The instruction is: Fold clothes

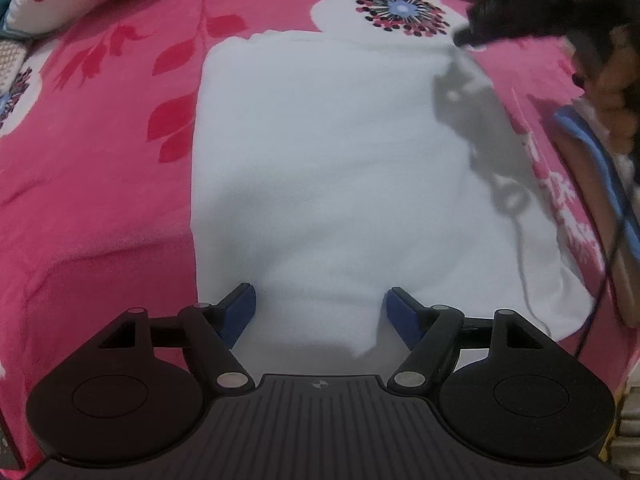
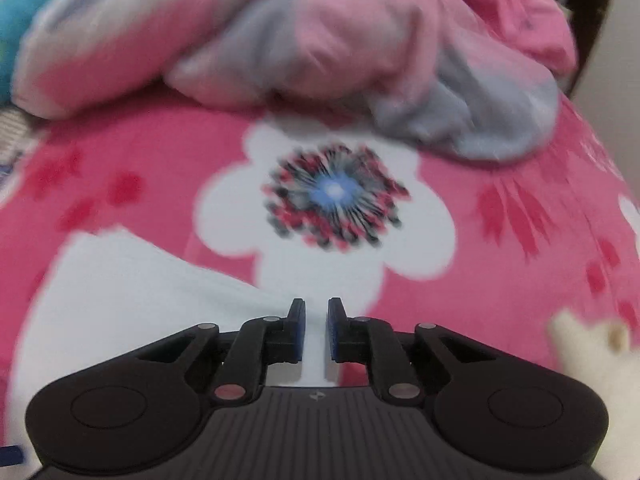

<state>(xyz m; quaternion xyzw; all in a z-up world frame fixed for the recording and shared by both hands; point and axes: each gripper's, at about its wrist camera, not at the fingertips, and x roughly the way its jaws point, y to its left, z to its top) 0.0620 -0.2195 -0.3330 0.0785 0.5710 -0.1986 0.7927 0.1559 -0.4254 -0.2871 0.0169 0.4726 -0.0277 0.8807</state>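
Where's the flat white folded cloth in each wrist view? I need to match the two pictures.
Left wrist: flat white folded cloth fills the centre, on the pink bedspread.
Right wrist: only its corner, lower left.
Shared landmark: the blue-centred printed flower just beyond its far edge.

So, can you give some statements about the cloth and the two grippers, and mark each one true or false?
1. The white cloth lies flat on a pink flowered blanket. True.
2. The left gripper has its fingers closed tight. False: they stand wide apart over the cloth's near edge.
3. The right gripper shows only a narrow gap between its fingers. True.
4. The right gripper holds a pink shirt. False: nothing is gripped between its fingers.
5. A pile of pink and grey clothes lies beyond the blanket's flower. True.
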